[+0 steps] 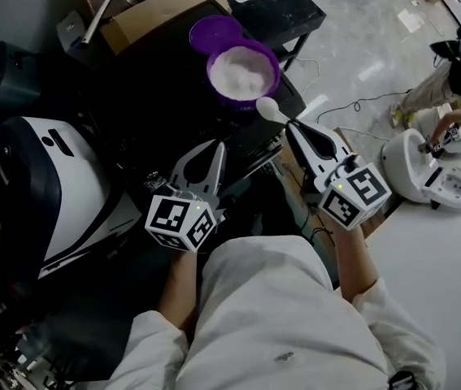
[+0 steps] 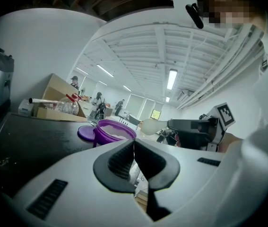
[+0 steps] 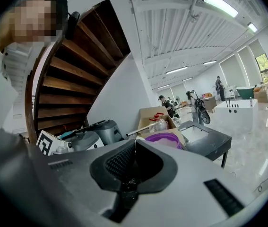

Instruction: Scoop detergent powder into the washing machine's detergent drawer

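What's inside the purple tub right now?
White powder fills the purple tub; its bottom is covered. The spoon in the right claw is by the rim, not in the powder.

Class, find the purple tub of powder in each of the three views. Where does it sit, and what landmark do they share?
Head view: purple tub, top centre, beyond the white spoon.
Left gripper view: tub left of centre, just above the jaws.
Right gripper view: tub centre, just above the jaws.
Shared landmark: the cardboard box beyond it.
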